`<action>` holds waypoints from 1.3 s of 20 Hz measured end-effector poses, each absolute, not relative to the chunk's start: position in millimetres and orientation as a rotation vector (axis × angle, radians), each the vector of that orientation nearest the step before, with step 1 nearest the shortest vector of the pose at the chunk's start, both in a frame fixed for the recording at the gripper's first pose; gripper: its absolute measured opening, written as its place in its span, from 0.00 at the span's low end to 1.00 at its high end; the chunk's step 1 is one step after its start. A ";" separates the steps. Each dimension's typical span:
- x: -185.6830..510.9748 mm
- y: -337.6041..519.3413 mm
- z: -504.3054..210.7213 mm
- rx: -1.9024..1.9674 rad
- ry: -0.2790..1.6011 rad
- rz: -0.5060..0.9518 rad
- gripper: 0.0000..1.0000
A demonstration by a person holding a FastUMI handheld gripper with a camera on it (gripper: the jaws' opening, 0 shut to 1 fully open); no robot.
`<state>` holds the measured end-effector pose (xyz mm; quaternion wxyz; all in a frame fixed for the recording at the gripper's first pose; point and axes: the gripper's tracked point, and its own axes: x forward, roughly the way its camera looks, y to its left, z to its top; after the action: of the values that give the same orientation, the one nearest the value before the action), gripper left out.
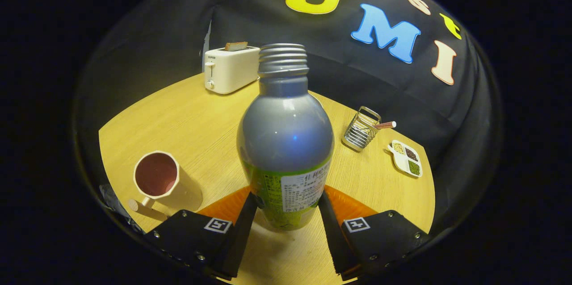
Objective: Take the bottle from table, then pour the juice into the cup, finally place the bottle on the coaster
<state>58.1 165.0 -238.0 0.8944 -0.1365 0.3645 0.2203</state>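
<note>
While the gripper (286, 213) has its two fingers closed against the lower sides of the grey metal bottle with a green label and an uncapped threaded neck (285, 142), the bottle stands upright between them, over the round orange coaster (346, 204) on the pale wooden table (187, 119). Whether its base touches the coaster or hangs just above, I cannot tell. To the left, near the fingers, sits the cream cup with a dark red inside (157, 177). Judging by this, the grasp is made and pouring comes next: carry the bottle over the cup's mouth, then tip it slowly.
</note>
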 end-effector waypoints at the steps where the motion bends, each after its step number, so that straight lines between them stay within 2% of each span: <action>1: 64.4 165.9 -235.7 -0.264 0.740 0.450 0.76; 12: 113.1 191.2 -232.1 -0.185 0.594 0.445 0.76; 26: 147.7 194.5 -269.6 -0.089 0.605 0.403 0.77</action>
<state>147.7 194.5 -269.6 0.9337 -0.0437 0.2959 0.1969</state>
